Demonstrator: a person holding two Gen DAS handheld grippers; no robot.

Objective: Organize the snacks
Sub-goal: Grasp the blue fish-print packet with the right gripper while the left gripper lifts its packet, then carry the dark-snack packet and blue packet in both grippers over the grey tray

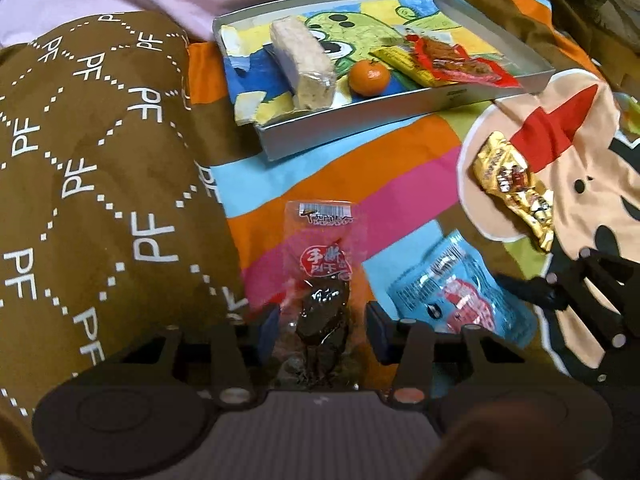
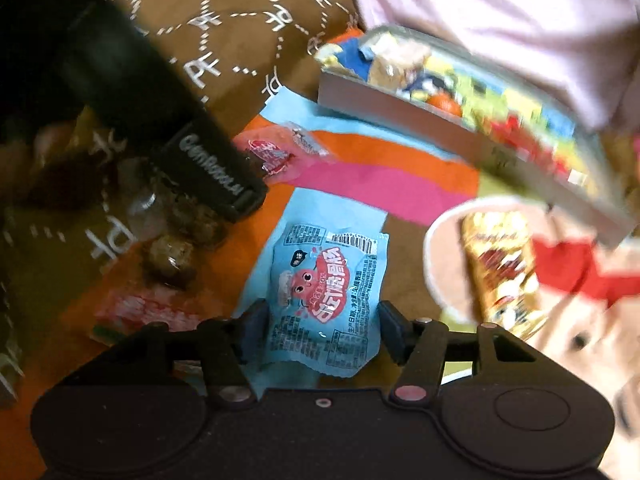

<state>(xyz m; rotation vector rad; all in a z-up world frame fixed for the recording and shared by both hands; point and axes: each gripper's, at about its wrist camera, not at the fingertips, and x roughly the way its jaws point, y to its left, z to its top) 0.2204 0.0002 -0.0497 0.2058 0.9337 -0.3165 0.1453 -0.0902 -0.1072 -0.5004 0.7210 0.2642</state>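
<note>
We held our left hand-held gripper (image 1: 320,332) low over the striped bedspread (image 1: 360,184), its jaws spread apart on either side of a clear packet with a red label and dark dried meat (image 1: 324,280); the pads stood just beside the packet's lower end without closing on it. Our right hand-held gripper (image 2: 322,330) was likewise released, its fingers flanking the bottom of a blue snack packet (image 2: 326,300) printed with a red cartoon figure, which lay flat on the bedspread. A gold-wrapped candy (image 1: 516,190) lay near the blue packet, on the cartoon print of the cover. Farther off sat a shallow grey tray (image 1: 452,98) lined with a bright cartoon picture. Inside it we saw a pale wrapped block (image 1: 302,64), a small orange (image 1: 369,77) just beside that block, and a red packet (image 1: 460,64) lying over a yellow one (image 1: 404,60). A brown quilt with "PF" lettering (image 1: 100,160) bordered the left side.
</note>
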